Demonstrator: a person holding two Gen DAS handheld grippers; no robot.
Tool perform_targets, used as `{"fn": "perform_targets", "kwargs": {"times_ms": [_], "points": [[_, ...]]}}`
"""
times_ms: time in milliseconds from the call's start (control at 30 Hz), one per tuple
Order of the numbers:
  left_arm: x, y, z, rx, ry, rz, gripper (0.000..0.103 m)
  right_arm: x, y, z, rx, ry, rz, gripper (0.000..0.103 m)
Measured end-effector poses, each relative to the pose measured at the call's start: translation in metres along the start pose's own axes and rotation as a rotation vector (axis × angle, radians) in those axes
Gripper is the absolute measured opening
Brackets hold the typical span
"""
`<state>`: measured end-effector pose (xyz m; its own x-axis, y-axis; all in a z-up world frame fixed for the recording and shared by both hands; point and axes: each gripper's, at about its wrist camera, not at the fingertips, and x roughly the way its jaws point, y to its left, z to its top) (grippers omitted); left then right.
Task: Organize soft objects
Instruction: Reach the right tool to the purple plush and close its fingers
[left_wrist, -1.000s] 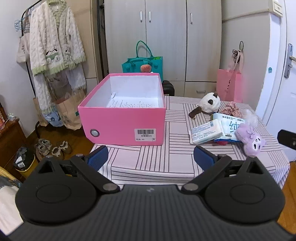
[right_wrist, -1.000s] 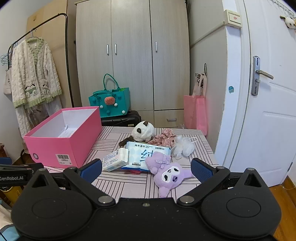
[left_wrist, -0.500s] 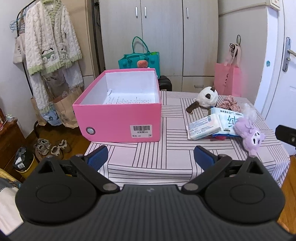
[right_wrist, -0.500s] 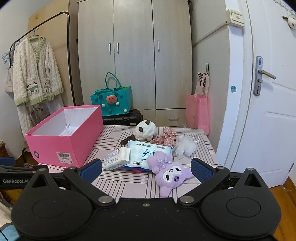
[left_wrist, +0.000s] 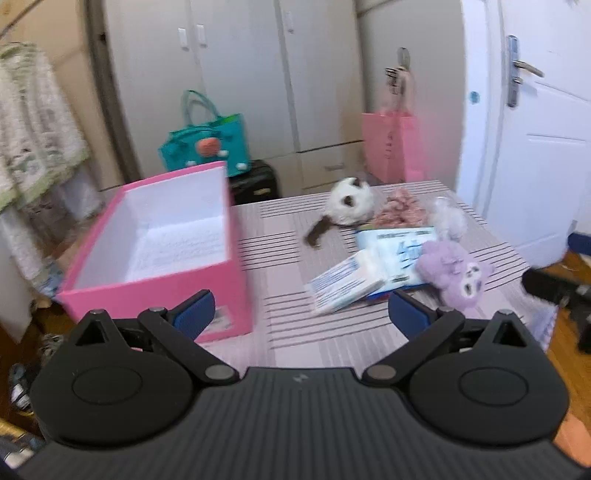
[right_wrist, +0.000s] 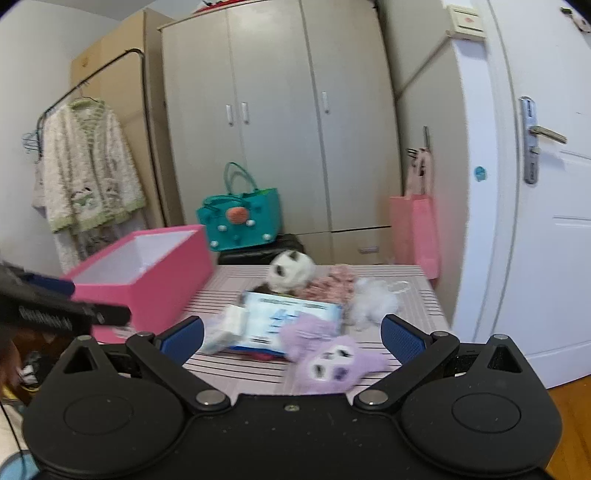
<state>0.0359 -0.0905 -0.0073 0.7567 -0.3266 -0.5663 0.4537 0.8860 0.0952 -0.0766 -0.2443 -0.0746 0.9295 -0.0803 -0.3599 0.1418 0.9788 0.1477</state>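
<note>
An open pink box (left_wrist: 155, 254) (right_wrist: 147, 273) stands on the left of the striped table (left_wrist: 314, 339). To its right lie a purple plush (left_wrist: 452, 269) (right_wrist: 328, 358), a white panda plush (left_wrist: 349, 201) (right_wrist: 290, 271), a pink scrunchie (left_wrist: 400, 208) (right_wrist: 332, 284), a white fluffy tuft (left_wrist: 447, 218) (right_wrist: 373, 301) and tissue packs (left_wrist: 347, 282) (right_wrist: 288, 319). My left gripper (left_wrist: 301, 308) is open over the table's near edge, holding nothing. Just short of the purple plush, my right gripper (right_wrist: 291, 330) is open and holds nothing too.
A wardrobe (right_wrist: 280, 122), a teal bag (right_wrist: 240, 221) and a pink bag (right_wrist: 415, 229) stand behind the table. Cardigans hang on a rack (right_wrist: 88, 166) at left. The white door (right_wrist: 546, 206) is close on the right. Both views are motion-blurred.
Both grippers have moved forward and closer to the table; the left view has swung right toward the soft things. The purple plush now lies nearer between the right fingers. Nothing was gripped.
</note>
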Motion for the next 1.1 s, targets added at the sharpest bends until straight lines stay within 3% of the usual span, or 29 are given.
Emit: {"fn": "perform_targets", "kwargs": {"times_ms": [100,267,533,700,833,900,1000,1100], "points": [[0.023,-0.012,0.012,0.023,0.034,-0.075,0.101,0.013,-0.016,-0.012,0.000,0.028,-0.024,0.103],[0.056,-0.041,0.021,0.082,0.062,-0.129,0.100,0.040,-0.026,-0.029,-0.027,0.108,-0.041,0.103],[0.097,-0.072,0.025,0.133,0.072,-0.237,0.100,0.073,-0.048,-0.050,0.126,0.166,0.042,0.098],[0.121,-0.073,0.028,0.100,0.087,-0.379,0.100,0.095,-0.053,-0.058,0.161,0.183,0.064,0.094],[0.133,-0.082,0.029,0.143,0.075,-0.379,0.098,0.106,-0.051,-0.062,0.159,0.175,0.075,0.090],[0.138,-0.086,0.029,0.176,0.066,-0.382,0.091,0.108,-0.046,-0.062,0.129,0.161,0.078,0.090],[0.147,-0.090,0.031,0.190,0.091,-0.411,0.067,0.112,-0.040,-0.063,0.092,0.143,0.066,0.090],[0.157,-0.091,0.031,0.181,0.118,-0.444,0.052,0.116,-0.038,-0.064,0.079,0.144,0.054,0.087]]}}
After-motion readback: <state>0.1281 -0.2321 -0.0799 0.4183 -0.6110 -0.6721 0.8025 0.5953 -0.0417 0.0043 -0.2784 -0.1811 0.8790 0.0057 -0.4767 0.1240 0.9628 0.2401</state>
